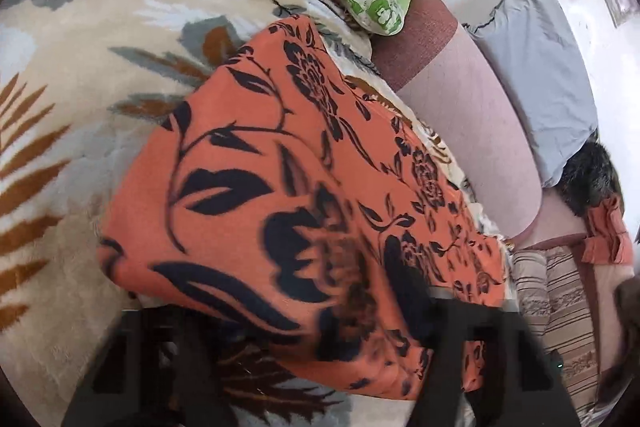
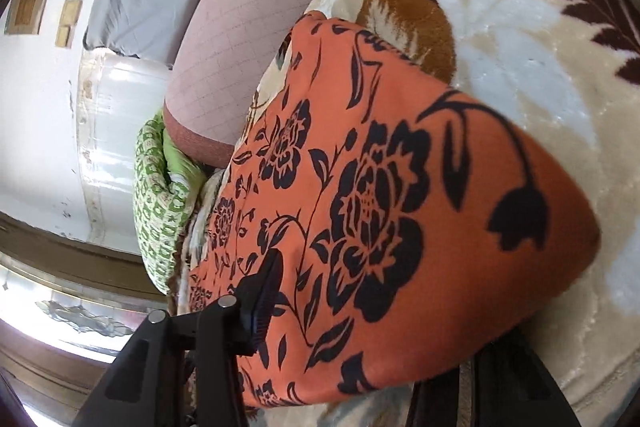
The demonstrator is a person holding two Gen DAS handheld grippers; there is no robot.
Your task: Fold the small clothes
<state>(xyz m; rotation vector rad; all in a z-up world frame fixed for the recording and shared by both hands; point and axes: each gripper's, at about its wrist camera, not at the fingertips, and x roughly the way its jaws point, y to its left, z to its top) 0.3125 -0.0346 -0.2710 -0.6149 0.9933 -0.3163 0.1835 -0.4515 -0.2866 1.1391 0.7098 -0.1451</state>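
Orange floral cloth (image 1: 288, 163) is draped over the leaf-patterned blanket (image 1: 80, 39), its near edge raised across both grippers. In the right wrist view, the right gripper (image 2: 320, 359) is largely hidden by fabric, one finger (image 2: 264, 291) seen at 7 o'clock; whether anything is clamped cannot be told. The left gripper (image 1: 288, 367) is blurred, its grip unreadable. Both edges are best carried level toward 12 o'clock, so the fold is laid squarely.

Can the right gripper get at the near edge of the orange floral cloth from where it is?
Probably yes. The right gripper is already at the orange floral cloth, its jaws straddling the near edge, with nothing between them and the fabric on the blanket.
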